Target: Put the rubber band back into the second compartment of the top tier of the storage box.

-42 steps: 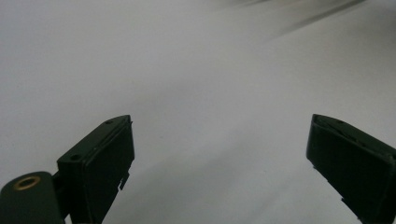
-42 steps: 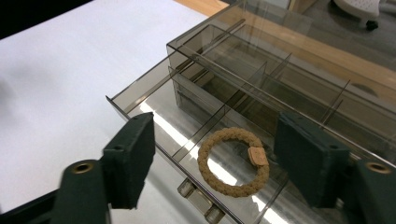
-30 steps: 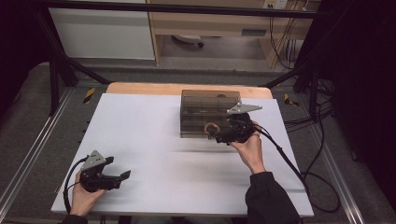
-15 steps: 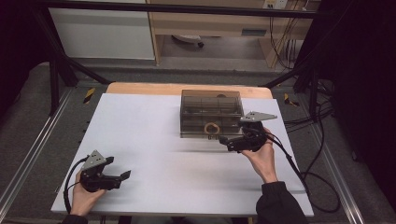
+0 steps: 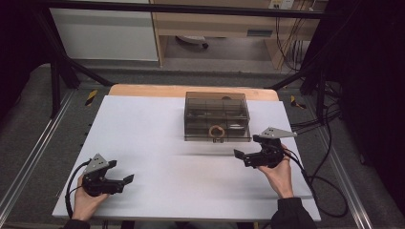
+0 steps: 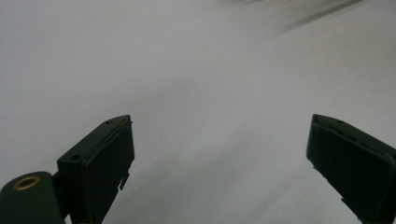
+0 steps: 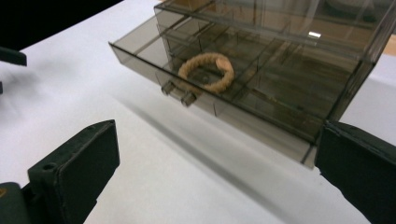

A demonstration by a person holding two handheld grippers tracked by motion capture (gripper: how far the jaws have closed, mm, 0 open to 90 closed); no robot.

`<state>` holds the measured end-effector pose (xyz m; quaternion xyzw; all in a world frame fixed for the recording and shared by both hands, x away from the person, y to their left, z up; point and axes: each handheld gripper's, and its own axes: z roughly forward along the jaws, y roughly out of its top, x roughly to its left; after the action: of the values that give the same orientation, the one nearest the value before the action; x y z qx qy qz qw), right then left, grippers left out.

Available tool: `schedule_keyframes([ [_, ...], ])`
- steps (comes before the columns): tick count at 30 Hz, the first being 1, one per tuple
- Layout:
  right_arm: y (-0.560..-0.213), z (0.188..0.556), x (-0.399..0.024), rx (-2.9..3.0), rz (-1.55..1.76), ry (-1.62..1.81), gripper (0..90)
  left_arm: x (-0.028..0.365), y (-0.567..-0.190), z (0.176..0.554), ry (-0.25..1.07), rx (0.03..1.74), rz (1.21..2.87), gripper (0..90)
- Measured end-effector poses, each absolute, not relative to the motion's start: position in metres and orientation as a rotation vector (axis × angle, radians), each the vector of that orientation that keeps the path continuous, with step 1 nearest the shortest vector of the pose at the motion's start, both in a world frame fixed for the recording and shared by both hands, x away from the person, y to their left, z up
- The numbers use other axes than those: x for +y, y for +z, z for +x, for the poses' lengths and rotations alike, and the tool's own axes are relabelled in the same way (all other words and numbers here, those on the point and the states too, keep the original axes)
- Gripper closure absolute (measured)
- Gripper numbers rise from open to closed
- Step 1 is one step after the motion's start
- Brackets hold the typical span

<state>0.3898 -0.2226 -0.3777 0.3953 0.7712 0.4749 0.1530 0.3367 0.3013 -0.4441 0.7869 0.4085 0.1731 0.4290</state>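
Right hand-held gripper (image 5: 241,156) wide, empty, just beside the drawer box (image 5: 217,116); braided ring (image 7: 206,71) lies inside drawer, apparently stowed.

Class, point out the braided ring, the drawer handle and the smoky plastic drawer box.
braided ring (image 7: 206,71), right gripper view, its front arc.
drawer handle (image 7: 178,94), right gripper view, between its two knobs.
smoky plastic drawer box (image 5: 216,100), high view, its top panel.

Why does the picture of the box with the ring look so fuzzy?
In the right gripper view the smoky drawer box and woven ring look soft, with a bright glare spot on the lid; in the left gripper view, the table is blurry.
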Motion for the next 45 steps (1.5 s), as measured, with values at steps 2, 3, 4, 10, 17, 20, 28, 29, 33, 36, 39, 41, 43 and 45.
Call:
schedule_keyframes([
  [2, -0.38, 0.389, -0.224, 2.215, 1.124, 1.359, 0.8, 0.301, -0.444, 0.337, 0.432, 1.019, 1.964, 7.2],
  [3, -0.385, 0.386, -0.227, 2.218, 1.125, 1.364, 0.7, 0.301, -0.444, 0.337, 0.43, 1.02, 1.964, 7.2],
  [4, -0.387, 0.384, -0.228, 2.222, 1.128, 1.362, 0.8, 0.301, -0.444, 0.337, 0.43, 1.02, 1.964, 7.2],
  [10, -0.403, 0.377, -0.235, 2.238, 1.134, 1.355, 0.8, 0.301, -0.445, 0.337, 0.427, 1.018, 1.966, 7.2],
  [17, -0.417, 0.37, -0.244, 2.254, 1.131, 1.36, 0.7, 0.3, -0.445, 0.337, 0.426, 1.017, 1.969, 7.2],
  [20, -0.424, 0.368, -0.247, 2.264, 1.14, 1.358, 0.8, 0.3, -0.445, 0.337, 0.426, 1.016, 1.973, 7.2],
  [28, -0.437, 0.362, -0.259, 2.281, 1.158, 1.347, 0.8, 0.299, -0.445, 0.337, 0.424, 1.012, 1.98, 7.2],
  [29, -0.439, 0.361, -0.26, 2.282, 1.16, 1.347, 0.8, 0.299, -0.445, 0.337, 0.425, 1.01, 1.979, 7.2],
  [33, -0.444, 0.359, -0.265, 2.287, 1.154, 1.362, 0.8, 0.299, -0.445, 0.336, 0.424, 1.007, 1.979, 7.2],
  [36, -0.447, 0.357, -0.266, 2.293, 1.15, 1.367, 0.8, 0.299, -0.445, 0.336, 0.424, 1.004, 1.979, 7.3],
  [39, -0.449, 0.356, -0.266, 2.303, 1.152, 1.365, 0.8, 0.299, -0.445, 0.336, 0.422, 1.004, 1.979, 7.2],
  [41, -0.45, 0.356, -0.266, 2.305, 1.15, 1.366, 0.8, 0.299, -0.445, 0.336, 0.423, 1.003, 1.981, 7.2],
  [43, -0.45, 0.356, -0.267, 2.301, 1.152, 1.37, 0.8, 0.298, -0.445, 0.336, 0.423, 1.002, 1.983, 7.2],
  [45, -0.45, 0.355, -0.267, 2.301, 1.15, 1.368, 0.8, 0.298, -0.445, 0.336, 0.423, 1.002, 1.983, 7.2],
])
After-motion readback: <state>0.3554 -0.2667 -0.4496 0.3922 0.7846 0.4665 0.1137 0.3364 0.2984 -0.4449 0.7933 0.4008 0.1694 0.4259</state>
